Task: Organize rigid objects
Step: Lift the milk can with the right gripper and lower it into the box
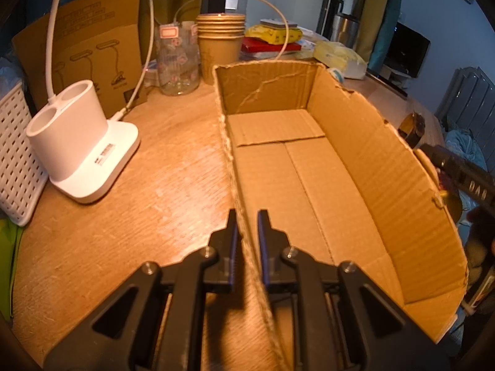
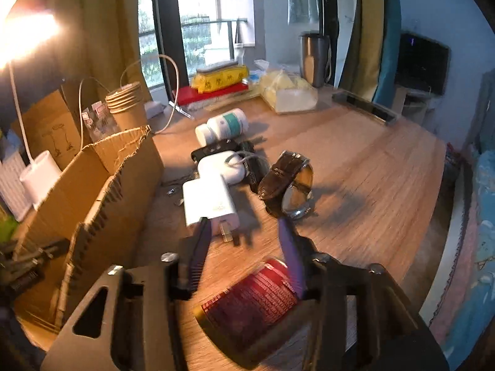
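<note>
- The left gripper [image 1: 247, 232] has its jaws pinching the near side wall of the cardboard box [image 1: 365, 154], steadying it on the bench [image 1: 161, 191].
- The right gripper [image 2: 244, 241] has its jaws spread, gripping nothing; a red can [image 2: 250, 306] lies under them, below the right jaw.
- Just ahead of the jaws lies a white charger [image 2: 210, 201], with a wristwatch [image 2: 287, 182] beyond the right jaw.
- Farther off sit a white case [image 2: 222, 167] and a pill bottle [image 2: 225, 125].
- The box looks empty, so by my reading nothing is sorted yet and every item remains.

Warm lamp glare [image 2: 24, 34] upper left; motion blur; fisheye edges dark.
</note>
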Demonstrator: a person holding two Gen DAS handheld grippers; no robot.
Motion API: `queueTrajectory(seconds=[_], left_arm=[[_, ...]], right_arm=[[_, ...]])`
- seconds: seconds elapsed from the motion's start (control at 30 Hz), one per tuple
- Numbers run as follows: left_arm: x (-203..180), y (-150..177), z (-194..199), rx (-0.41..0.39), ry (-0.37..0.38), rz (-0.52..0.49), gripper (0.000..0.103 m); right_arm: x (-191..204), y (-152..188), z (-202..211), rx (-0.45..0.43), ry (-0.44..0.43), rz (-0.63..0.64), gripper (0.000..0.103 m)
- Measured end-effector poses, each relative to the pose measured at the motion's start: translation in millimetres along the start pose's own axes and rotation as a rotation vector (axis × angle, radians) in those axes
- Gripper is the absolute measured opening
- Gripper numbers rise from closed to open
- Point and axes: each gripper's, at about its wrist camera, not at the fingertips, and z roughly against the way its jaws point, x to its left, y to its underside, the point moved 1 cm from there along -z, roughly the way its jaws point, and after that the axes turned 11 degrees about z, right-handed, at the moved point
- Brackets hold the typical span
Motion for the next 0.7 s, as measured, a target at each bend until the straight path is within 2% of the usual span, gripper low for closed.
queueTrajectory(seconds=[0.1, 0.17, 0.27, 0.47, 0.7], left_arm=[[-0.5, 0.2, 0.2, 0.000, 0.001, 0.001, 0.013], [-0.5, 0.5, 0.3, 0.000, 0.002, 0.003, 0.013], [-0.7, 0.7, 0.4, 0.001, 0.003, 0.003, 0.013], [-0.3, 0.3, 0.0, 0.003, 0.006, 0.005, 0.013], [-0.8, 0.6, 0.1, 0.004, 0.011, 0.008, 0.013]], right_arm=[[1.6, 7.9, 0.0, -0.002, -0.013, 0.008, 0.065], [7.3, 12.5, 1.9, -0.012, 0.031, 0.046, 0.066], [15.2, 23.0, 4.2, -0.072, 0.066, 0.102, 0.076], [15.2, 29.6, 2.4, -0.088, 0.047, 0.122, 0.076], [13.6, 46.7, 22.9, -0.124, 0.106, 0.171, 0.078]])
